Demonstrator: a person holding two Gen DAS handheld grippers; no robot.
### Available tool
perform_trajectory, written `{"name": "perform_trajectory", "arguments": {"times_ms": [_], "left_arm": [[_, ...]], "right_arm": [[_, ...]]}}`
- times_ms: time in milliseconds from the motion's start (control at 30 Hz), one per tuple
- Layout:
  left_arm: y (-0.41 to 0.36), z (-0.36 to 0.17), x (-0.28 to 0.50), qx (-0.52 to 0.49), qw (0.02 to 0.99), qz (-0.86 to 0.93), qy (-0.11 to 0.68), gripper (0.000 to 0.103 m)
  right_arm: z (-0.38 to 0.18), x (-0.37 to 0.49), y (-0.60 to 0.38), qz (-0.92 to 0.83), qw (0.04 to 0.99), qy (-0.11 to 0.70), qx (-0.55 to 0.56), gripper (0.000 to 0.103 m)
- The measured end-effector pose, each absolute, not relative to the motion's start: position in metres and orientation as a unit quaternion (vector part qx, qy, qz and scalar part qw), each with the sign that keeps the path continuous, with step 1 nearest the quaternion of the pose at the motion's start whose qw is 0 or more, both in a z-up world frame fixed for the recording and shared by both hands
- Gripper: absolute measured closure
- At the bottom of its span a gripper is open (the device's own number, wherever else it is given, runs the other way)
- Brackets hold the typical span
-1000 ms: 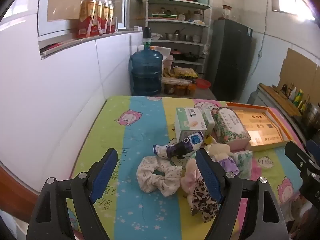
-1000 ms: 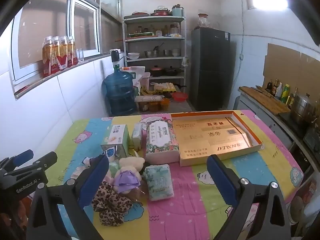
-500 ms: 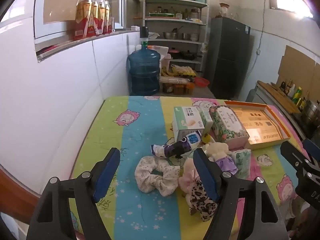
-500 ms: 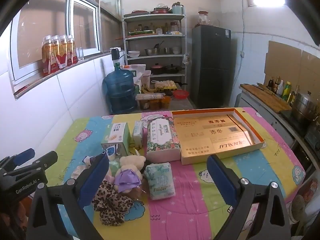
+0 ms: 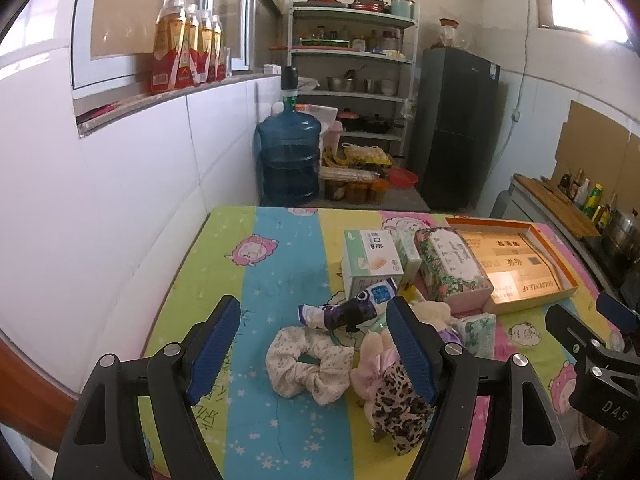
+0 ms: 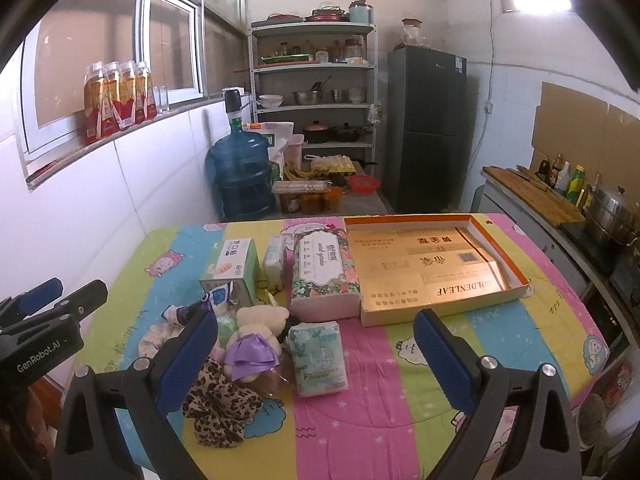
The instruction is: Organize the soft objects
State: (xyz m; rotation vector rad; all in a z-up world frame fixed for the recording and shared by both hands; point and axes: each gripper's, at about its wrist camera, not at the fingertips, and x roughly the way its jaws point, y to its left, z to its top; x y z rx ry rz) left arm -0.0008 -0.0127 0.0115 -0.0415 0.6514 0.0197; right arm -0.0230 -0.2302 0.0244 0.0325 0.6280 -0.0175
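Both my tongs gape wide, nothing in them. Left tongs (image 5: 312,354) hover over cream scrunchie (image 5: 308,364) on the counter (image 5: 280,264). Right tongs (image 6: 316,354) above tissue pack (image 6: 319,358), leopard scrunchie (image 6: 218,400) and plush bear (image 6: 256,340) just left of it.
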Motion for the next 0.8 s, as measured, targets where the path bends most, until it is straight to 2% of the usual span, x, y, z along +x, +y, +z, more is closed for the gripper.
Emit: {"name": "perform_trajectory", "arguments": {"times_ms": [800], "left_arm": [[-0.0145,0.0114,-0.0017,-0.018,0.946,0.008,0.323,0.026]], "right_arm": [[0.0163,-0.0229,-0.2316,-0.008,0.947,0.321,0.026,0.004]]}}
